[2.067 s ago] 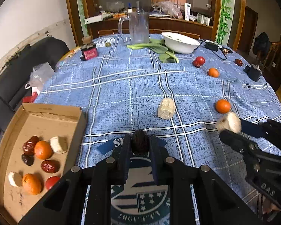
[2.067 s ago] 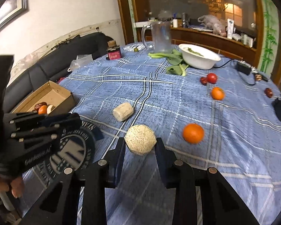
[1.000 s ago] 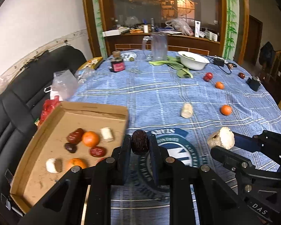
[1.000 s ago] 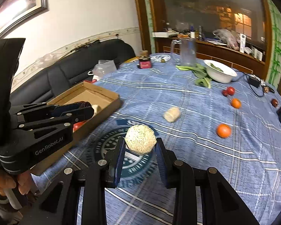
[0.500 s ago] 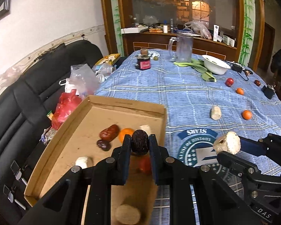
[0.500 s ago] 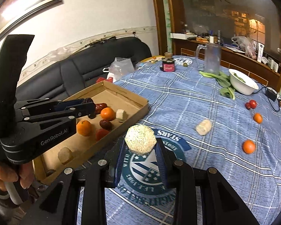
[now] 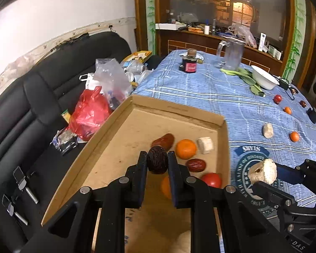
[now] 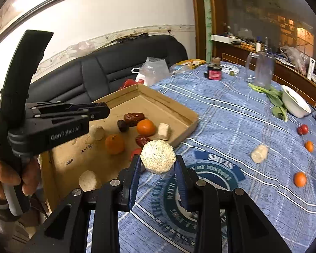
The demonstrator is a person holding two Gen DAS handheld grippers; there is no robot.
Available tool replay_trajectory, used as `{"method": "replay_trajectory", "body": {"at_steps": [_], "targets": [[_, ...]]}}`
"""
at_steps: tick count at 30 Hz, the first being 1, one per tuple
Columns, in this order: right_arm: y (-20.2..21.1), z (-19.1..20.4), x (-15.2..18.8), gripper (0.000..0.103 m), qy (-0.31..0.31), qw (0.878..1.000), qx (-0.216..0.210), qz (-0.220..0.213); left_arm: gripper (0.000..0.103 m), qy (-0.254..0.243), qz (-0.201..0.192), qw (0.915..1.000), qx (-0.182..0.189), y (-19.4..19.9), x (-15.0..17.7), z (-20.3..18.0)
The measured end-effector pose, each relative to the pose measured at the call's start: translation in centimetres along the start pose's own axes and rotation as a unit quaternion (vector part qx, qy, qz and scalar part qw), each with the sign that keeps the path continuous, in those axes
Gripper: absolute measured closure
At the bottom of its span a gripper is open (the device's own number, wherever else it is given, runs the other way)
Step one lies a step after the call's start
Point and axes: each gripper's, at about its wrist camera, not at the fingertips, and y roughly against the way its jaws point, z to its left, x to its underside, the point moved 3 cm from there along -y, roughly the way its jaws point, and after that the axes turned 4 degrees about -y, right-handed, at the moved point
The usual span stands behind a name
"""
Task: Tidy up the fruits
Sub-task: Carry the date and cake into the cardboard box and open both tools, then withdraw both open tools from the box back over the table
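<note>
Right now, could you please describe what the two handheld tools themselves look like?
Both are matte black, angular linkage frames with silver pivot bolts. The right tool has blue pads inside its fingers; the left tool carries pale "GenRobot.AI" lettering on its side and a curved black handle.

Dark wrinkled date (image 7: 157, 162), upright, pinched over cardboard tray (image 7: 174, 111) at 9 o'clock on the table. Pale octagonal corn-cob piece (image 8: 158, 157), cut face toward the camera, clamped just off the tray's 3 o'clock rim. Inside the tray: two oranges (image 8: 146, 127), red dates (image 8: 134, 116), tomato (image 7: 211, 179), pale chunks (image 8: 164, 131). Loose at 2 o'clock on the cloth: cob piece (image 8: 259, 153), two oranges (image 8: 300, 179), tomatoes (image 8: 302, 129).
</note>
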Motion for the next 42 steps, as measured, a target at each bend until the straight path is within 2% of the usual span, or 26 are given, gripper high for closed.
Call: {"method": "replay_trajectory", "body": {"at_steps": [9, 13, 20, 27, 28, 29, 31, 35, 36, 37, 38, 41, 42], "targets": [[-3.8, 3.1, -0.2, 0.067, 0.026, 0.998, -0.046, 0.041, 0.085, 0.01, 0.023, 0.9997, 0.003, -1.0, 1.3, 2.1], [-5.1, 4.1, 0.2, 0.067, 0.031, 0.996, -0.063, 0.056, 0.085, 0.001, 0.027, 0.9996, -0.012, -1.2, 1.8, 2.3], [-6.7, 4.8, 0.7, 0.067, 0.038, 0.994, -0.073, 0.077, 0.085, -0.014, 0.037, 0.999, -0.02, -1.6, 2.7, 1.7], [-6.7, 4.5, 0.9, 0.065, 0.03, 0.994, -0.078, 0.077, 0.084, 0.001, 0.047, 0.9982, -0.037, -2.2, 3.0, 2.1], [-6.7, 4.5, 0.9, 0.063, 0.029, 0.993, -0.079, 0.076, 0.079, 0.006, 0.047, 0.9982, -0.036, -2.2, 3.0, 2.2], [-6.5, 4.6, 0.9, 0.059, 0.029, 0.993, -0.081, 0.075, 0.064, 0.008, 0.047, 0.9981, -0.039, -2.2, 3.0, 2.3], [-6.2, 4.6, 0.8, 0.056, 0.033, 0.994, -0.078, 0.072, 0.051, 0.016, 0.046, 0.9979, -0.042, -2.2, 3.0, 2.5], [-4.7, 4.5, 1.0, 0.057, 0.036, 0.995, -0.074, 0.063, 0.05, 0.015, 0.031, 0.9981, -0.052, -1.5, 2.7, 2.2], [-4.2, 4.3, 1.0, 0.057, 0.036, 0.995, -0.071, 0.059, 0.048, 0.017, 0.025, 0.9984, -0.049, -1.2, 2.4, 1.9], [-3.7, 4.0, 1.0, 0.056, 0.035, 0.996, -0.067, 0.055, 0.041, 0.017, 0.02, 0.9986, -0.046, -0.9, 2.3, 1.7], [-3.0, 3.4, 1.0, 0.053, 0.031, 0.996, -0.061, 0.049, 0.035, 0.015, 0.014, 0.9988, -0.044, -0.6, 1.9, 1.2], [-1.1, 1.6, 1.1, 0.041, 0.013, 0.998, -0.044, 0.031, 0.027, 0.011, -0.003, 0.9992, -0.04, 0.1, 1.2, 0.0], [-0.4, 0.8, 1.1, 0.041, 0.006, 0.999, -0.037, 0.024, 0.026, 0.01, -0.008, 0.9993, -0.036, 0.3, 0.9, -0.6]]}}
